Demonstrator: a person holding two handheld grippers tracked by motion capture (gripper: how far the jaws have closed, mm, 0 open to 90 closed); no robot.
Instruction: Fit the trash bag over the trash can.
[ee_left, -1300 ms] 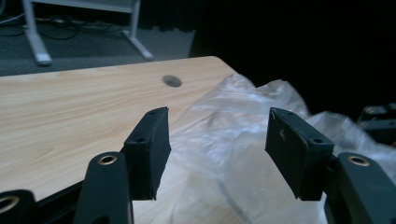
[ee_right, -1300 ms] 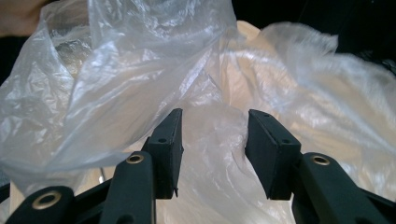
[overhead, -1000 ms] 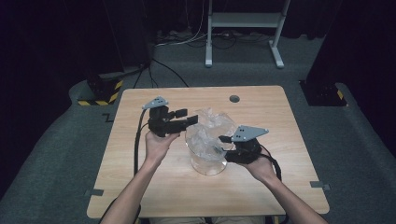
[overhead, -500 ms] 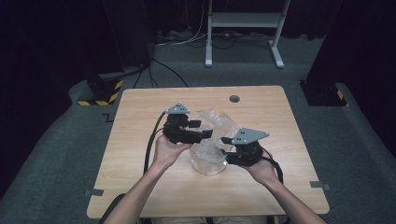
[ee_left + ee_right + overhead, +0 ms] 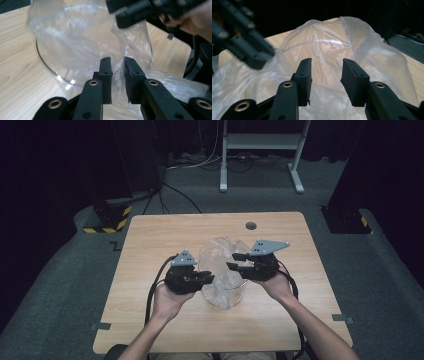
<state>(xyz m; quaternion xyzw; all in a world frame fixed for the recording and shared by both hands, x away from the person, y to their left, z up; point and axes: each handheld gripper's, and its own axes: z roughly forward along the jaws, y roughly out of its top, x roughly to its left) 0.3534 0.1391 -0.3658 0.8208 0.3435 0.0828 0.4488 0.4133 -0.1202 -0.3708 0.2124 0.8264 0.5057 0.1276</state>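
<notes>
**Two grippers at a clear bag in a glass bowl**

The left gripper (image 5: 207, 280) has just been closing its jaws. In the left gripper view they stand nearly together with a thin fold of the plastic bag (image 5: 82, 40) between the pads; whether the pads already press on it I cannot tell. The right gripper (image 5: 235, 261) has also been closing a little, but in the right gripper view its jaws are apart, with the bag film in the gap and not pinched.

In the high view the bag (image 5: 222, 265) lies in the middle of the frame, between the two grippers, and it sits in a glass bowl (image 5: 225, 300) and rises over the rim. The bowl stands on the wooden table (image 5: 150, 240). The table has bare wood on all sides of the bowl, more toward the upper edge, where a small round hole (image 5: 251, 226) is.
</notes>
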